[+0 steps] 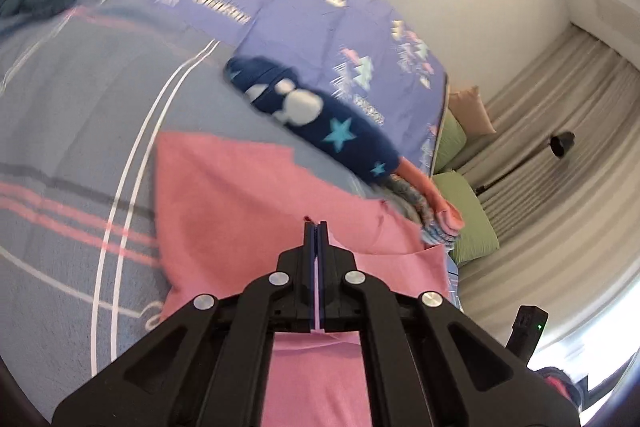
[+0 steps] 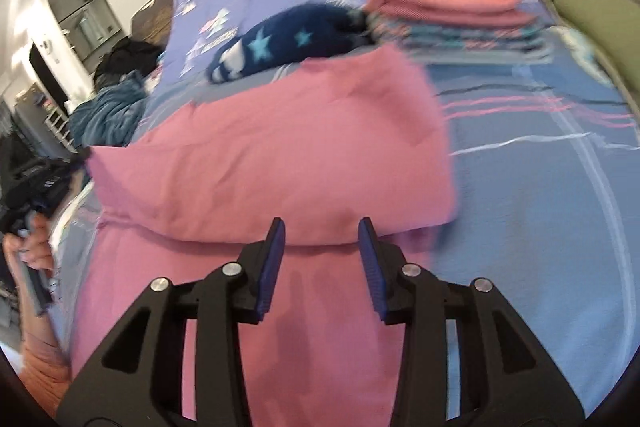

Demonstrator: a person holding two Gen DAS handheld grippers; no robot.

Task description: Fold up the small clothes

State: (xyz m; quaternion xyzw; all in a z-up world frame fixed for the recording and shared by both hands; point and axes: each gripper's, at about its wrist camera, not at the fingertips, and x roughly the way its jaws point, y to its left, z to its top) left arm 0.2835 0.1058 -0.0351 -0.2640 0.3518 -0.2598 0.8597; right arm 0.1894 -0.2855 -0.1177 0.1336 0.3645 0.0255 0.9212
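A pink garment (image 1: 240, 203) lies on the bed, partly folded over itself; it fills the middle of the right wrist view (image 2: 280, 147). My left gripper (image 1: 316, 227) is shut on an edge of the pink garment, with cloth pinched between the pads. My right gripper (image 2: 322, 239) is open just above the pink garment's fold, holding nothing. A navy garment with stars (image 1: 320, 115) lies beyond it, also seen in the right wrist view (image 2: 288, 43).
A stack of folded clothes (image 2: 460, 19) sits on the bed behind the pink garment, also seen in the left wrist view (image 1: 432, 211). A blue-grey heap of clothes (image 2: 108, 111) lies at the left. Green pillows (image 1: 468, 219) lie at the bed's end.
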